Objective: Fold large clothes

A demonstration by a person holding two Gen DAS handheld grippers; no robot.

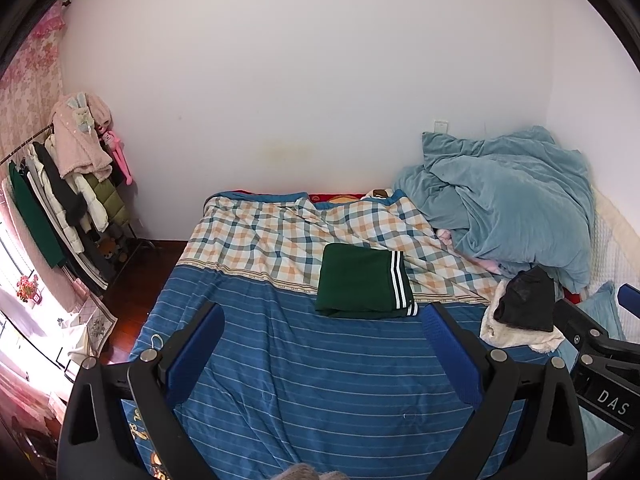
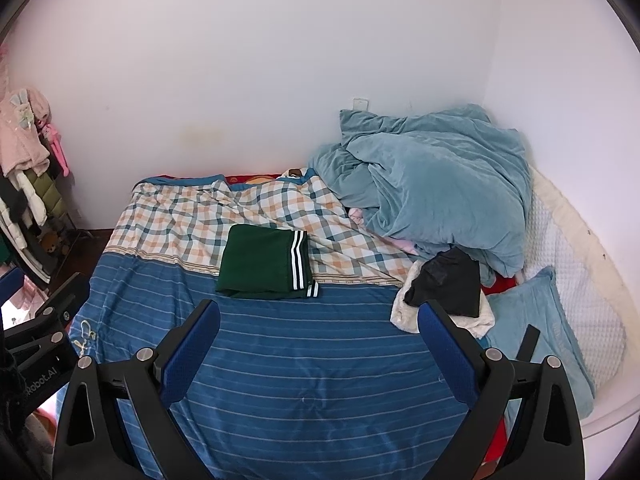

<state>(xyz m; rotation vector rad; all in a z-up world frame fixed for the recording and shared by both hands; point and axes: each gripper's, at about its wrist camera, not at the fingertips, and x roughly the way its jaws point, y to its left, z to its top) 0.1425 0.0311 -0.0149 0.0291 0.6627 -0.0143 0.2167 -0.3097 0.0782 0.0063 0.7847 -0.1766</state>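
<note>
At the far left a clothes rack (image 1: 60,208) is seen against the wall, well apart from the bed (image 1: 280,360). The left tool (image 1: 320,344) is held wide open above the striped quilt (image 2: 304,368), with nothing between its blue pads (image 1: 196,352). A folded green garment (image 1: 364,280) with white stripes lies straight ahead of it, on the seam between striped and checked cloth, its striped edge running away from the tools on its right side. The right tool (image 2: 318,340) is likewise spread wide and empty; from it the green garment lies ahead and slightly left. A black garment (image 2: 446,284) on white fleece (image 2: 404,312) rests just beyond its right finger, nearer this tool than the left, and is judged the likelier next piece. A blue duvet (image 2: 432,184) is heaped behind.
</note>
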